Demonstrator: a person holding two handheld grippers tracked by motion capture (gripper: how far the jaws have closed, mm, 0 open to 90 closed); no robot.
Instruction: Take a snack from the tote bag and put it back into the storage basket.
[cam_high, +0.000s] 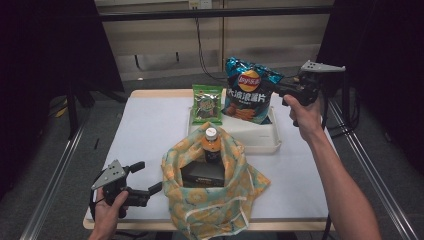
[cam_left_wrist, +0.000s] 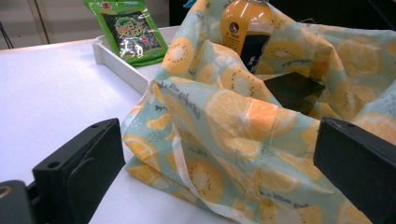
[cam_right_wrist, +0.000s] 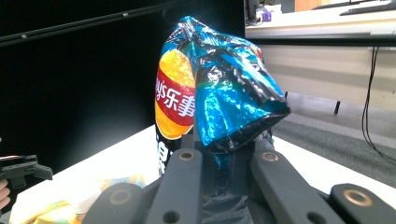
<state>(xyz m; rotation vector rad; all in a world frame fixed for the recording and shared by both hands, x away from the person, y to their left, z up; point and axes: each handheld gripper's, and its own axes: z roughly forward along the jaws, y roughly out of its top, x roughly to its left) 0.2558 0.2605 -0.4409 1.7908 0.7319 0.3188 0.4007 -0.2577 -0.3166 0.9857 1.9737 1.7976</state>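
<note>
Packing run is about halfway, I reckon: the orange-capped juice bottle (cam_high: 212, 142) and a black box (cam_high: 202, 173) already sit in my lemon-print cloth bag (cam_high: 212, 200). My right gripper (cam_high: 278, 88) pinches the shiny blue crisp bag (cam_high: 247, 92) over the white tray (cam_high: 260, 140); the green snack packet (cam_high: 207, 104) waits there. My left gripper (cam_high: 149, 177) sits spread wide beside the bag.

Right gripper (cam_high: 278, 88) is up above the far right of the table (cam_high: 145, 135), jaws pinched on the edge of a blue chip bag (cam_high: 248, 90) that hangs over the white tray (cam_high: 260, 140); a green snack pkt (cam_high: 207, 104) leans upright in the tray just left of the bag. Near the front edge sits a citrus-print cloth bag (cam_high: 215, 195), mouth open, w/ an orange-capped bottle (cam_high: 211, 142) and a dark box (cam_high: 202, 174) inside. Left gripper (cam_high: 150, 177) rests low at front left, its 2 jaws apart, 1 tip right by the cloth bag's side.
</note>
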